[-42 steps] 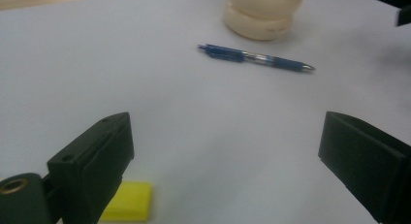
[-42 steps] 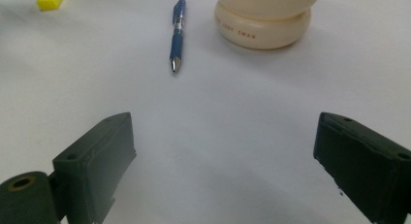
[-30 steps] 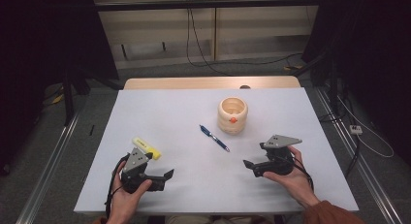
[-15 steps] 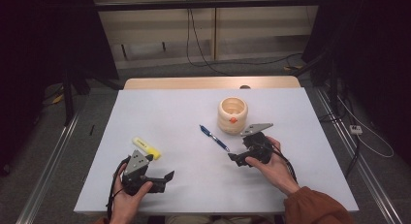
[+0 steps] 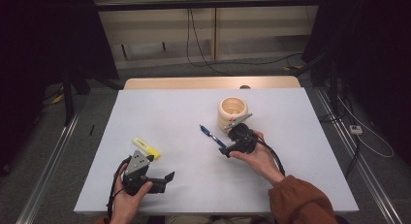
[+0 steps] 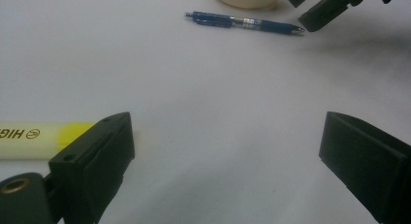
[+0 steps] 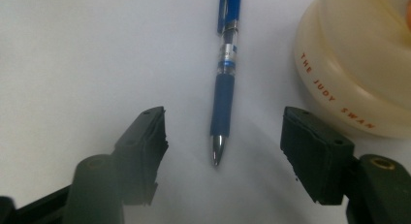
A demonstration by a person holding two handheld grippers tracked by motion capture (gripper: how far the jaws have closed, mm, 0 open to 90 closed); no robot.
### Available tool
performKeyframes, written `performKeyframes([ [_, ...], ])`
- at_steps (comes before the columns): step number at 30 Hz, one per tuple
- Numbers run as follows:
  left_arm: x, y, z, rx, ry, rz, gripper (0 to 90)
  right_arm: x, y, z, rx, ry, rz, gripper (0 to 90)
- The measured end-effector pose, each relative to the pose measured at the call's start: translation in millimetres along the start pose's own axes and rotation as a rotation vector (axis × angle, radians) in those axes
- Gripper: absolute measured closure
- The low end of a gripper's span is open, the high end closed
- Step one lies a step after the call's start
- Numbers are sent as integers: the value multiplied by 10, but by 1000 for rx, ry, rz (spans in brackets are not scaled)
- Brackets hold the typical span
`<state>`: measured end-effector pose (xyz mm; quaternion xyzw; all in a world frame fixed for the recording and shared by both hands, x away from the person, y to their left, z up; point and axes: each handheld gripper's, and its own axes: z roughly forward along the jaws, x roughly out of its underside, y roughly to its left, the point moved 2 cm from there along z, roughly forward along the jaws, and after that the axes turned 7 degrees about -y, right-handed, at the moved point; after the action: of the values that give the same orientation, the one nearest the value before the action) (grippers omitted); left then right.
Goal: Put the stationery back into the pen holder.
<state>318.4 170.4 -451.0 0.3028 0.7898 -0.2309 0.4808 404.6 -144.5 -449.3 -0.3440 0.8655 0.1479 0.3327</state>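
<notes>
A blue pen (image 5: 211,136) (image 7: 225,78) (image 6: 245,23) lies on the white table beside a cream ribbed cup (image 5: 233,111) (image 7: 358,64). My right gripper (image 5: 225,151) (image 7: 223,146) is open, its jaws on either side of the pen's tip, just short of it. A yellow highlighter (image 5: 146,147) (image 6: 43,139) lies at the front left. My left gripper (image 5: 167,178) (image 6: 228,170) is open near the front edge, with the highlighter just outside its left jaw and bare table between its jaws.
The white table (image 5: 174,112) has a wooden strip along its far edge (image 5: 208,82). Cables run on the floor behind and to the right. Metal rails flank the table on both sides.
My right gripper has moved left and forward from the right front of the table up to the pen's tip by the cup. The left gripper has stayed where it was.
</notes>
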Motion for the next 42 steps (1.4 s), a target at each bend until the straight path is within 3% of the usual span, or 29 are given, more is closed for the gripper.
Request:
performKeyframes([
  [15,3,3,0,6,10,1,56,-131,37,235,34,71,3,649],
  [26,-1,26,-12,2,7,-4,57,-140,35,277,32,102,33,730],
  [30,2,31,-5,5,11,-4,57,-147,34,278,33,107,37,802],
  [34,4,29,-2,8,14,-7,58,-150,27,279,33,109,57,806],
  [42,4,39,-1,10,21,-4,58,-129,49,255,27,84,34,809],
])
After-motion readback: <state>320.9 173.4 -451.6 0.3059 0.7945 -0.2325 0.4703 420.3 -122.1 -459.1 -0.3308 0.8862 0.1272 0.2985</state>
